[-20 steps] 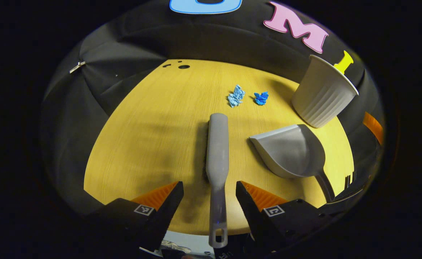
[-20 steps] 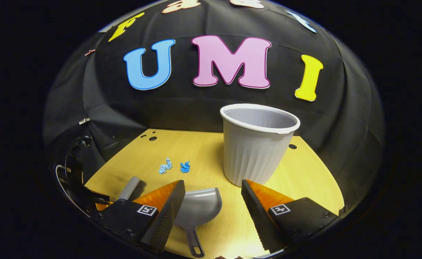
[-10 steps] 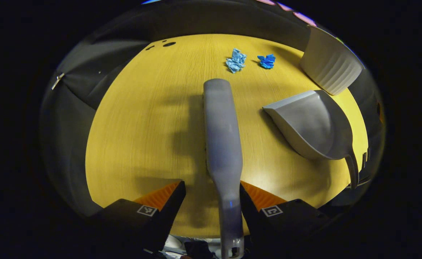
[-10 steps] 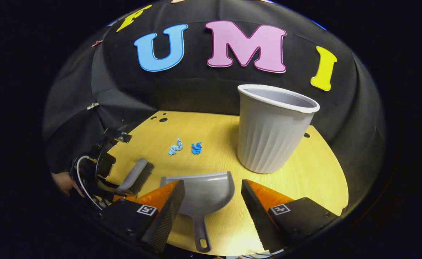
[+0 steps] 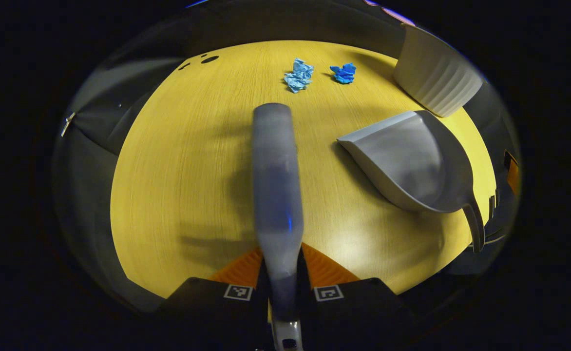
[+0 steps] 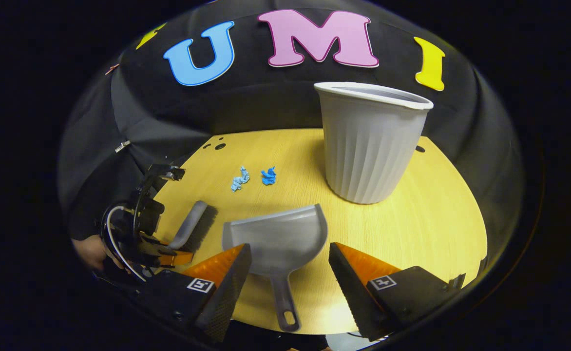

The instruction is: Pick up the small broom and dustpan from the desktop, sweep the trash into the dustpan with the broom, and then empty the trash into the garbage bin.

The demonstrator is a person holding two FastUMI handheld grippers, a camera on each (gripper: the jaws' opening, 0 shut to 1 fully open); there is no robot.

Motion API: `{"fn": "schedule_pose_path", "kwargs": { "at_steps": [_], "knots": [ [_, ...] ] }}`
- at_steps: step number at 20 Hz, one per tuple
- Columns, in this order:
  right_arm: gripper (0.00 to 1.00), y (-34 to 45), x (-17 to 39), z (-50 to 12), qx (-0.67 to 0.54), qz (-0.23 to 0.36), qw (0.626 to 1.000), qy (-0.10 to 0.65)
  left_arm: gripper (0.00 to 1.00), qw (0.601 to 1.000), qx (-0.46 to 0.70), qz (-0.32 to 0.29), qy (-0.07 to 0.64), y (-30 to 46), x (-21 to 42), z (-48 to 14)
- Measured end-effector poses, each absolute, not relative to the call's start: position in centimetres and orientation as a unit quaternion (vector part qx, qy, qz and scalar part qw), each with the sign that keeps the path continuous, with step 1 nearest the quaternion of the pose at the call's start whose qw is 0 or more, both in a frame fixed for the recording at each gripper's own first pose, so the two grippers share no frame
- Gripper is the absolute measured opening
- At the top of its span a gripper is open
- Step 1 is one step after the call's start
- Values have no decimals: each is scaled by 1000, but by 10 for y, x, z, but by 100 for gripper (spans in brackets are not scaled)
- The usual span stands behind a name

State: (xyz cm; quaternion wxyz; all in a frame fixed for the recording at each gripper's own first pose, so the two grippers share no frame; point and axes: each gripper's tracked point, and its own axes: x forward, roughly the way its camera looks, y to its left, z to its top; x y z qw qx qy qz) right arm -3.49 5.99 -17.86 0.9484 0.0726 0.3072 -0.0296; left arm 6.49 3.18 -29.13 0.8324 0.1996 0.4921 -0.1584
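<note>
yellow wood-grain desktop (image 6: 412, 204) ringed by black cloth wall (image 6: 266, 107). left gripper (image 5: 281, 273), jaws closed on the grey broom (image 5: 273, 165) handle. right gripper (image 6: 290, 278), jaws open, straddles the dustpan (image 6: 278, 239) handle without touching. two blue paper scraps (image 5: 297, 75) lie beyond; ribbed garbage bin (image 6: 371, 141) stands upright near the far edge.

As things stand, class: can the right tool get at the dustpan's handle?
Probably yes. The right tool is open, with the dustpan handle lying between its fingers on the desktop and nothing in between.
</note>
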Motion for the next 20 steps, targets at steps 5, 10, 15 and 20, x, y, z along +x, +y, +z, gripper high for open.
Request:
{"fn": "schedule_pose_path", "kwargs": {
  "at_steps": [5,10,15,20],
  "knots": [
    [99,74,-45,-193,83,-17,934,347,26,848,144,-169,481,33,62,-288],
    [99,82,-56,-219,69,-14,915,398,25,866,104,-172,459,54,54,-269],
    [99,82,-59,-265,12,-17,889,458,25,879,119,-182,424,83,55,-240],
    [99,75,-42,-291,7,-48,880,473,25,887,125,-186,404,107,58,-215]
  ]
}}
